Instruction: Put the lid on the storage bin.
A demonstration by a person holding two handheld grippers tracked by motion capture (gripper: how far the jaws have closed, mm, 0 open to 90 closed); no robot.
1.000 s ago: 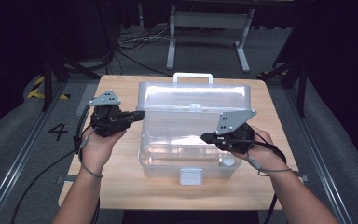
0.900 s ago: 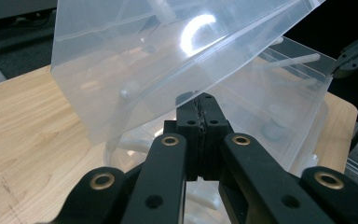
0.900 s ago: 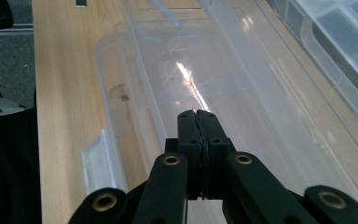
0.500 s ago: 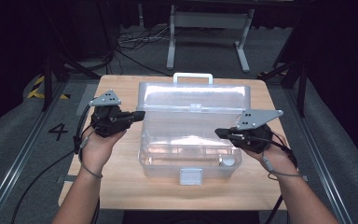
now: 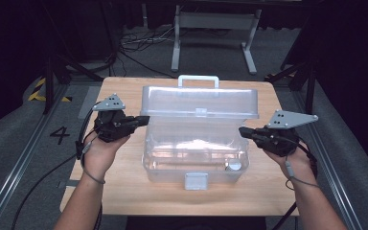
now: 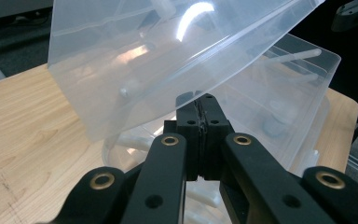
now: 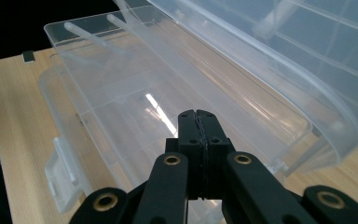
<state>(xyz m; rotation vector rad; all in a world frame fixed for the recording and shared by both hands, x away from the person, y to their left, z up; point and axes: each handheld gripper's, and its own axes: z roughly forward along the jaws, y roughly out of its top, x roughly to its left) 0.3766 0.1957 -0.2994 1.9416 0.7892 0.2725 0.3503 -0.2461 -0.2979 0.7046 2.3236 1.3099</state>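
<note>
High view – open clear box (image 5: 195, 143) betw. both clenched grippers, L (image 5: 143, 120) & R (image 5: 243, 131); table (image 5: 124, 187) underneath.

My left gripper (image 5: 141, 120) sits in my upturned left hand (image 5: 100, 146), its jaws pressed flat together with nothing between them, pointing toward my right. My right gripper (image 5: 244, 132) lies in my right hand (image 5: 294, 158), jaws likewise closed and empty, pointing back toward my left. Both forearms reach up from the near edge, well apart.
</note>
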